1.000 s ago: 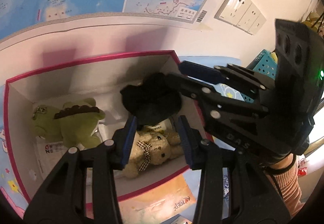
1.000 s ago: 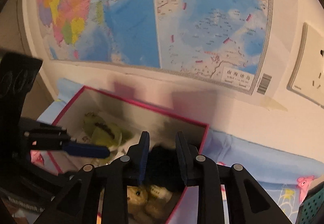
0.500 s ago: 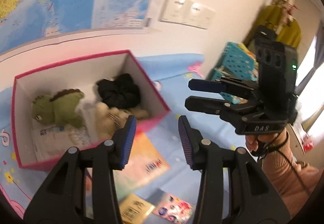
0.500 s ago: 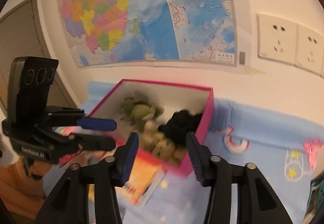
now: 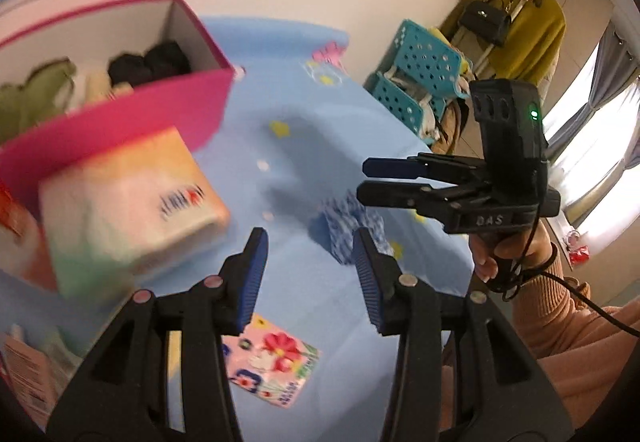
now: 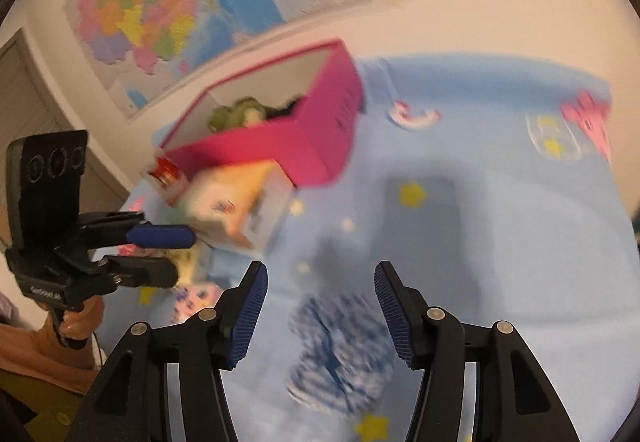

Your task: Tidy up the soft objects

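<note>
Two sets of fingers are spread wide and empty above a blue cartoon-print bedsheet (image 6: 500, 202). The right gripper (image 6: 322, 306) hangs over a blue-and-white checked cloth bundle (image 6: 340, 354) lying on the sheet, well apart from the pink box (image 6: 296, 146), where a green plush (image 6: 236, 114) and a dark soft item (image 5: 150, 60) already sit. The left gripper (image 5: 308, 274) points toward the same bundle (image 5: 352, 230), with a tissue pack (image 5: 128, 202) just in front of the box. The step in hand looks like picking up the checked bundle. To do it well, bring the right fingers down straddling the bundle's thickest fold, press lightly into the bedding so both pads catch fabric, not sheet, then close fully before lifting. Motion blur hides the bundle's exact edges, so slowing first would help.
</note>
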The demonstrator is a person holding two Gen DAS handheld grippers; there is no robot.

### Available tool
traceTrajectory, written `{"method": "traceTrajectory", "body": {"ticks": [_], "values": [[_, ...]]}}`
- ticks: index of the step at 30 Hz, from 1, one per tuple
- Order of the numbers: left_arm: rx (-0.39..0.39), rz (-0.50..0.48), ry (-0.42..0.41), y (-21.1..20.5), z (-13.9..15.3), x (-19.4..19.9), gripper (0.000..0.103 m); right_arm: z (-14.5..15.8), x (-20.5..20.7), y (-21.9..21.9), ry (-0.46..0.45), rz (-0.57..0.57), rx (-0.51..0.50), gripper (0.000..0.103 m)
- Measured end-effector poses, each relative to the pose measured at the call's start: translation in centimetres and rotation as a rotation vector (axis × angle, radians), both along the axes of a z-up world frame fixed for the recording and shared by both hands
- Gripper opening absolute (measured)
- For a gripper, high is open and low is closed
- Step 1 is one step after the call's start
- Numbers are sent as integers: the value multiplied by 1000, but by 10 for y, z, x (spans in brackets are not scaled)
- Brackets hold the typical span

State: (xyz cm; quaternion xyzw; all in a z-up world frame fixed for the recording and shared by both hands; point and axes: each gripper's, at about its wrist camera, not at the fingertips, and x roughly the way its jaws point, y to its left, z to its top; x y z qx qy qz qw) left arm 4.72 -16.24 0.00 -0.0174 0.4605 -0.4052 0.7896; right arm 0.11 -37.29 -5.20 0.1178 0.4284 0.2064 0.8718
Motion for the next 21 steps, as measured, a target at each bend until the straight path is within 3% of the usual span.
{"method": "traceTrajectory", "body": {"ticks": [13, 16, 18, 21], "values": [[22, -55, 62, -20, -30, -18, 46, -35, -11, -5, 74, -19, 7, 63], [21, -61, 72, -23, -33, -20, 46, -36, -14, -2, 67, -10, 14, 44], [21, -62, 79, -24, -35, -19, 46, -37, -13, 0, 71, -6, 12, 21], [24, -72, 89, -28, -38, -18, 46, -35, -15, 2, 57, 5, 21, 14]]}}
